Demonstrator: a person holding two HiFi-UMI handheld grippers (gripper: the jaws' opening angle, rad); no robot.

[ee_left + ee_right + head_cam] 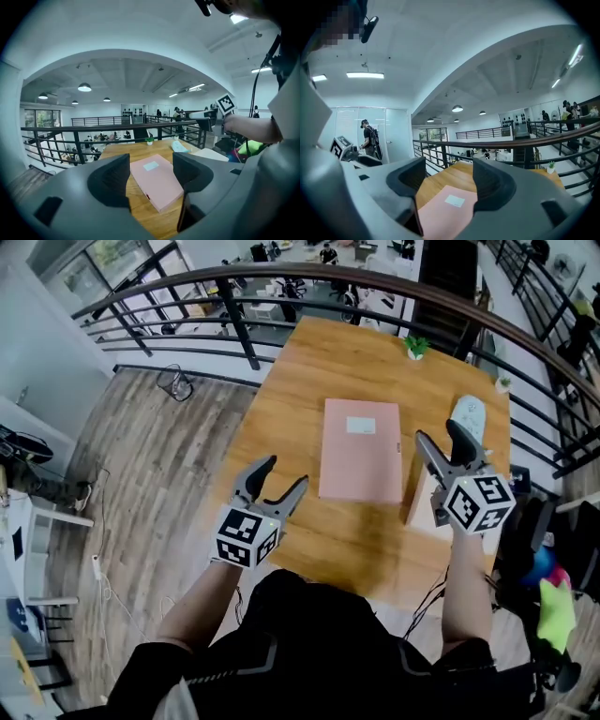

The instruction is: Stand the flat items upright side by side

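My count on the table (319,371): two flat items. One is a pink folder (360,450) mid-table, one a pale flat item (418,507) at the right edge, partly behind my right gripper (438,431). Two small potted plants: first plant (415,346) at the far edge, second plant (503,383) near the far right corner. One pale oval thing (469,415), can't ID. Grippers: two, counting the left gripper (286,472).
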